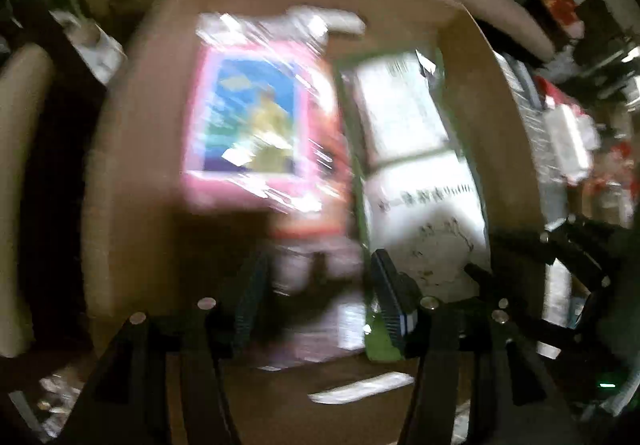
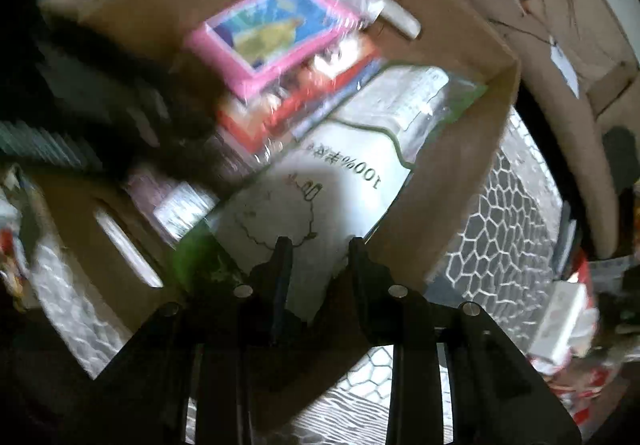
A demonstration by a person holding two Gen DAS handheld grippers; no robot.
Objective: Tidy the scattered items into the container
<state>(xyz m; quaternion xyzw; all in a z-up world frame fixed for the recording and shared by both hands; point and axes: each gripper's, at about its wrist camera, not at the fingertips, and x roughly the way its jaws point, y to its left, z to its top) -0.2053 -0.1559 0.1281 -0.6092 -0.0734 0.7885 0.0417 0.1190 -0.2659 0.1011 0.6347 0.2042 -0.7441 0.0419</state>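
Two views are being considered. Left wrist: the left gripper (image 1: 316,293) is being held half open and empty above the cardboard box (image 1: 132,149), where the pink book (image 1: 252,117) is lying. Right wrist: the right gripper (image 2: 320,261), narrowly parted and empty, is being held over the white bag (image 2: 340,181) along the box's right wall. Stowing is judged under way; another scattered item is needed next.

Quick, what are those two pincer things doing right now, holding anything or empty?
Left tool: open, nothing between its fingers, above the cardboard box.
Right tool: open, narrow gap, empty, over the white bag in the box.
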